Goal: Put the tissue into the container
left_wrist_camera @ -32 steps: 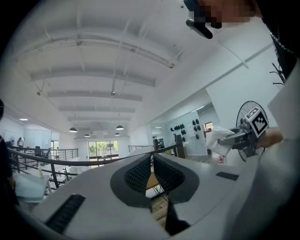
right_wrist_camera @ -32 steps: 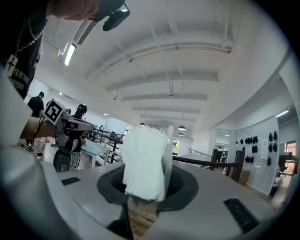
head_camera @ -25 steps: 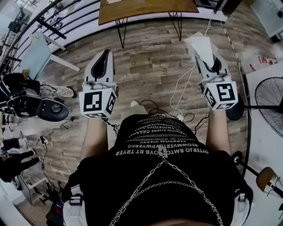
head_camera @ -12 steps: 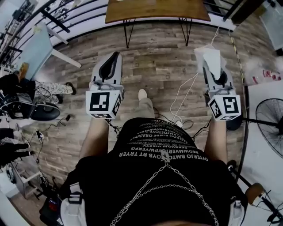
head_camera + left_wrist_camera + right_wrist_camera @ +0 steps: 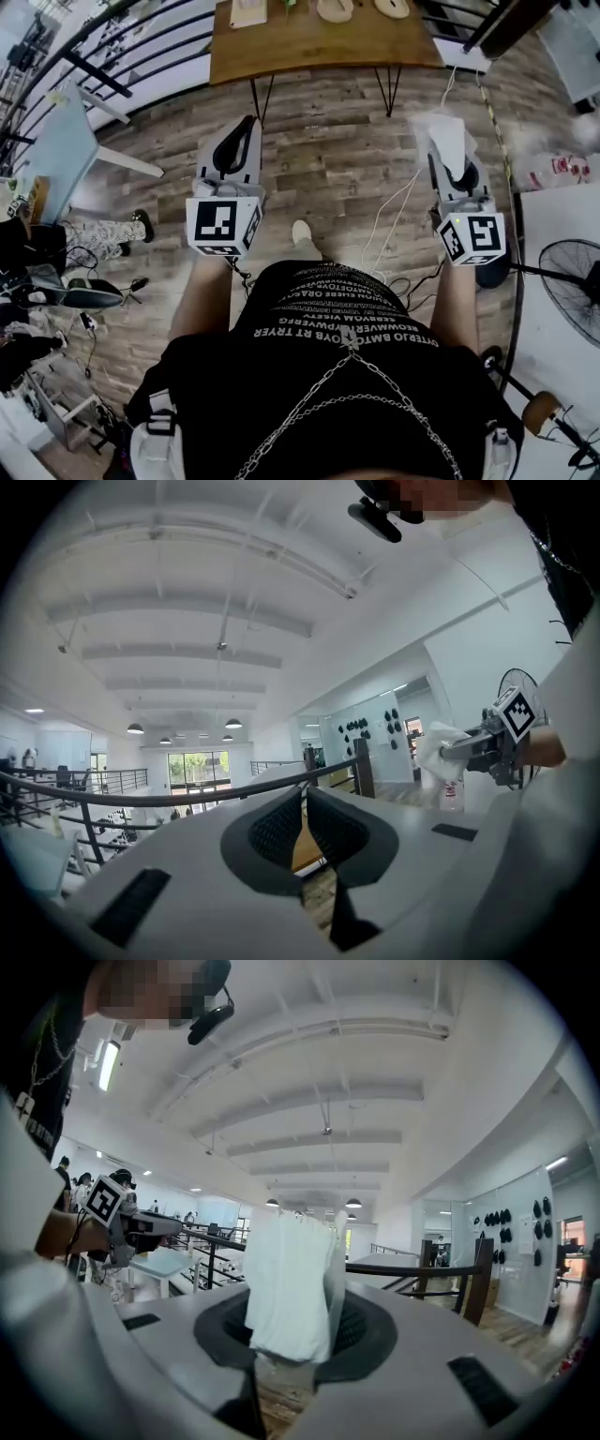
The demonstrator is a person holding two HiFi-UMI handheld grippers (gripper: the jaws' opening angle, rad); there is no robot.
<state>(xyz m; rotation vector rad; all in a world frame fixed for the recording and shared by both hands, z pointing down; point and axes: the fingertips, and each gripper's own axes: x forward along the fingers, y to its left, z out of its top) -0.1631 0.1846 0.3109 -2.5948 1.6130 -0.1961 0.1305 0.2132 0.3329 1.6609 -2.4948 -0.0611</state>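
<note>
Tissue [image 5: 291,1283] pinched upright between the narrowly parted jaws of right gripper [image 5: 448,150] at one o'clock over plank floor [image 5: 328,159], well apart from left gripper [image 5: 303,803] at eleven o'clock, jaws together, empty.

The tissue [image 5: 292,1283] is white, soft and thin, gathered into several layers with long creases running along its length. Its lower end is pinched between the two jaws of the right gripper [image 5: 298,1327], whose pads press on it from both sides. A short rumpled bit shows below the pads. From the grip it stands up and out past the jaw tips, spreading wider toward its free end, where the edge is uneven. One outer layer on its right side is thinner and half translucent. In the head view the tissue [image 5: 448,139] is a crumpled white fan in the air over the plank floor [image 5: 328,150].
</note>
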